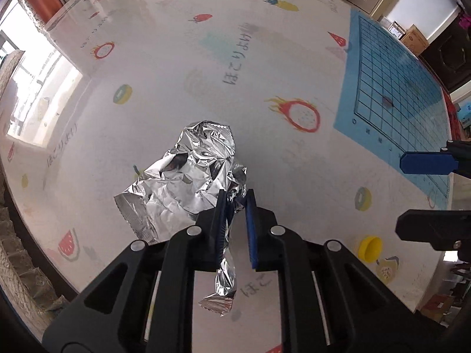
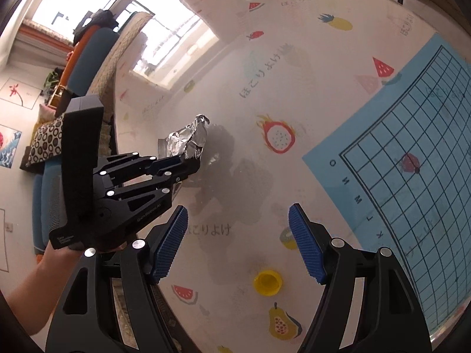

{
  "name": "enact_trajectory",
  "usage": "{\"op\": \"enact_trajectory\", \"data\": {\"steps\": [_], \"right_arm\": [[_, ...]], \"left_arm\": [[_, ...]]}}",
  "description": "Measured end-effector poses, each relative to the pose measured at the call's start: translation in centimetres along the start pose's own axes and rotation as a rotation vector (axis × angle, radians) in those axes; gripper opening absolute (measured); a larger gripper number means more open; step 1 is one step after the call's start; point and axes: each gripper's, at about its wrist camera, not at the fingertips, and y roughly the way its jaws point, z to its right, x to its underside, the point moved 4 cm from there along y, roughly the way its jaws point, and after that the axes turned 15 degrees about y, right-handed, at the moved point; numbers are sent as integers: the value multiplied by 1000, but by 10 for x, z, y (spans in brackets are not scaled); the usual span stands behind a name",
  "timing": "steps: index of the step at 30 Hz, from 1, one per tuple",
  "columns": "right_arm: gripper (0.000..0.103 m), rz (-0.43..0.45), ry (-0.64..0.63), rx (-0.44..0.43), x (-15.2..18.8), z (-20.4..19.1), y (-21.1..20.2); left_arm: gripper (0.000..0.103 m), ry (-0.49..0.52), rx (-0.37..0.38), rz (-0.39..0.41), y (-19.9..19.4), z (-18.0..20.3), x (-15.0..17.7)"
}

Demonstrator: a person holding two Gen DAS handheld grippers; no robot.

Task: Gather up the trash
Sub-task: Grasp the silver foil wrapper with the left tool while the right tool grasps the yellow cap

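Observation:
A crumpled sheet of silver foil (image 1: 188, 176) lies on the fruit-print table. My left gripper (image 1: 237, 203) is shut on its near edge, and a strip of foil hangs down between the fingers. In the right wrist view the left gripper (image 2: 188, 163) holds the foil (image 2: 188, 141) at the table's left side. My right gripper (image 2: 238, 229) is open and empty, hovering above a yellow bottle cap (image 2: 267, 282). The cap also shows in the left wrist view (image 1: 370, 247), below the right gripper's fingers (image 1: 426, 163).
A blue grid mat (image 1: 391, 94) lies on the table's right side, also in the right wrist view (image 2: 412, 176). The table's edge runs along the left, with a woven chair and cushions (image 2: 44, 144) beyond it.

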Motion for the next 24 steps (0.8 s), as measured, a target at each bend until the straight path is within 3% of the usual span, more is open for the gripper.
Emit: {"op": "enact_trajectory", "data": {"steps": [14,21,24], "right_arm": [[70,-80,-63,47,59,41,12],[57,-117,-206,75,61,27,32],[43,-120,-255,111,62,25,39]], "left_arm": [[11,-107,49,-10,-8,55,33],[11,-218,27,-23,-3,60,42],[11,-277,23,-13,-5,58,49]]}}
